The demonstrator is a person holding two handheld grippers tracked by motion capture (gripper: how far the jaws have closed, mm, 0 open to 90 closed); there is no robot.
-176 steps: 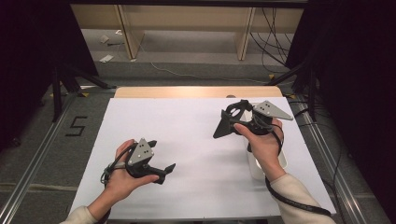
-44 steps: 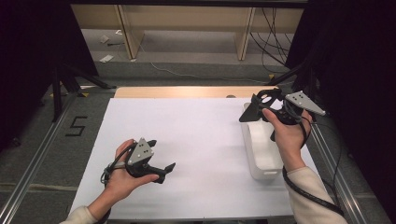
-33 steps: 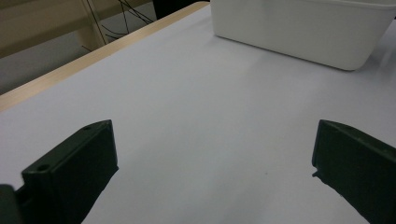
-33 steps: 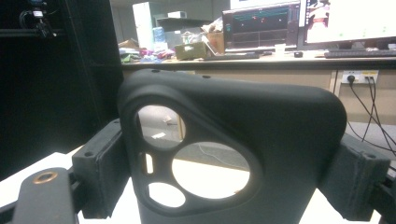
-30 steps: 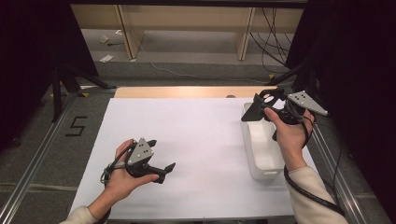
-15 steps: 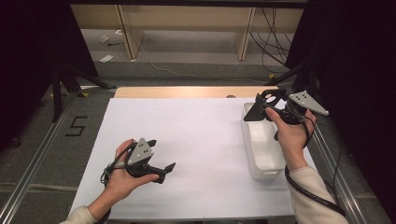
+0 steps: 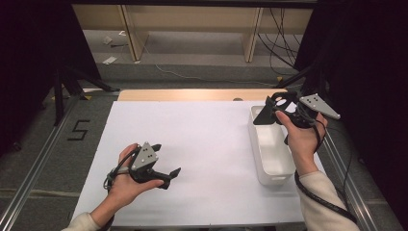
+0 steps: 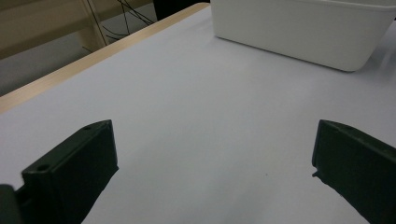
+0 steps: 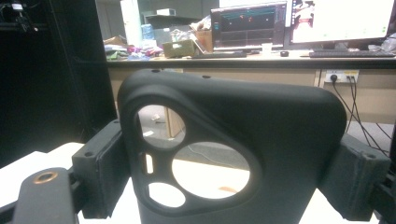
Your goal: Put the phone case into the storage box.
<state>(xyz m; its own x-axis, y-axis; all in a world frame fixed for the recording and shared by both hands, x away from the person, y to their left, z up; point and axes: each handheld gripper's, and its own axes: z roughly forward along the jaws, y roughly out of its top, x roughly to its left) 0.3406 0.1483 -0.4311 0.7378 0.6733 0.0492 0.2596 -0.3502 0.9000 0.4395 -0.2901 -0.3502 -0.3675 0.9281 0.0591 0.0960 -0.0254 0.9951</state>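
Note:
A black phone case with round camera cut-outs stands upright between the jaws of my right gripper, which is shut on it. In the high view that gripper holds the case in the air over the far end of a white plastic bin at the table's right side. The bin looks empty. My left gripper rests low near the front left of the white table sheet. Its jaws stand wide open with nothing between them, and the bin lies ahead of it.
A wooden strip edges the table's far side. Metal rails run along both sides, and black frames and curtains stand left and right. Cables lie on the floor beyond. A desk with monitors is seen past the case.
My right gripper has carried the case from the table's middle right to above the bin's far end, then barely drifted. The left gripper has not moved.

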